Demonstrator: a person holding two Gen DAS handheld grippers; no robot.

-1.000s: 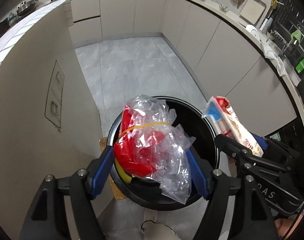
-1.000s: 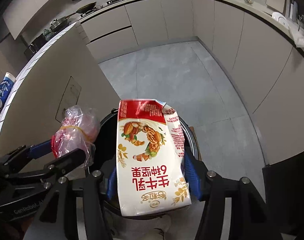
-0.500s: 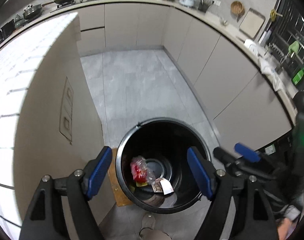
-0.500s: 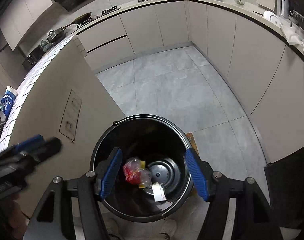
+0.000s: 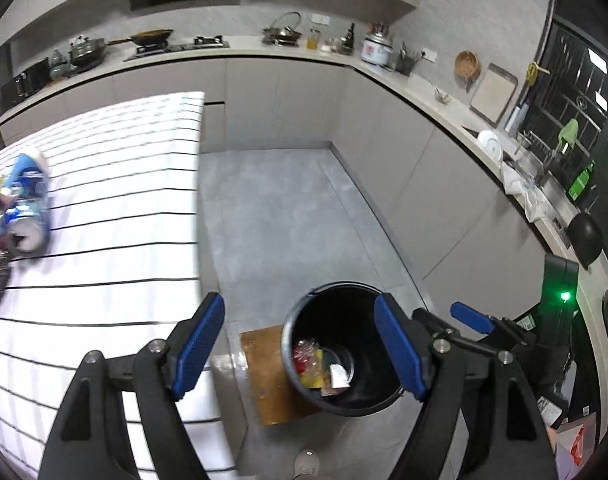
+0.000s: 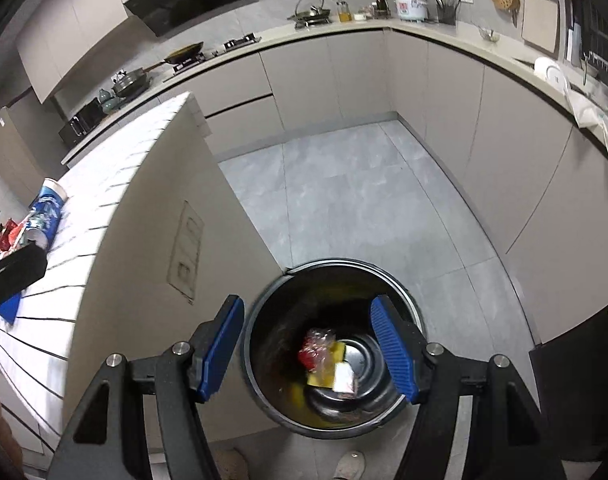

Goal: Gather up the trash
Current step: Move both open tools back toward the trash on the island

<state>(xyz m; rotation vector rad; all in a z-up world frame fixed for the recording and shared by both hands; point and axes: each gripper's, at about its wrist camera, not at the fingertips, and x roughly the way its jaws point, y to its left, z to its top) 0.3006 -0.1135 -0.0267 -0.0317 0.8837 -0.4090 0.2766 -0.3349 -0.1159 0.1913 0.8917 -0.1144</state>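
A black trash bin (image 5: pixel 300 320) stands on the floor beside the island; it also shows in the right wrist view (image 6: pixel 399 284). In it lie the red plastic bag (image 5: pixel 305 354) and a carton (image 5: pixel 337 376), also seen in the right wrist view as the bag (image 6: pixel 313 346) and the carton (image 6: pixel 343 376). My left gripper (image 5: pixel 300 348) is open and empty, high above the island's edge. My right gripper (image 6: pixel 309 350) is open and empty above the bin, and shows in the left wrist view (image 5: pixel 469 318). More trash, a blue tube (image 5: pixel 28 200) and wrappers, lies on the white tiled island top (image 5: pixel 116 208).
The blue tube (image 6: pixel 46 208) and red wrappers (image 6: pixel 6 234) lie at the island's far left. A brown mat (image 5: pixel 268 376) lies by the bin. Grey cabinets and a cluttered counter (image 5: pixel 443 100) run along the back and right. Grey floor (image 6: pixel 355 196) lies between.
Both grippers opened and dropped the plastic bag and the carton into the bin, then rose. The left gripper has swung left, bringing the island top into view.
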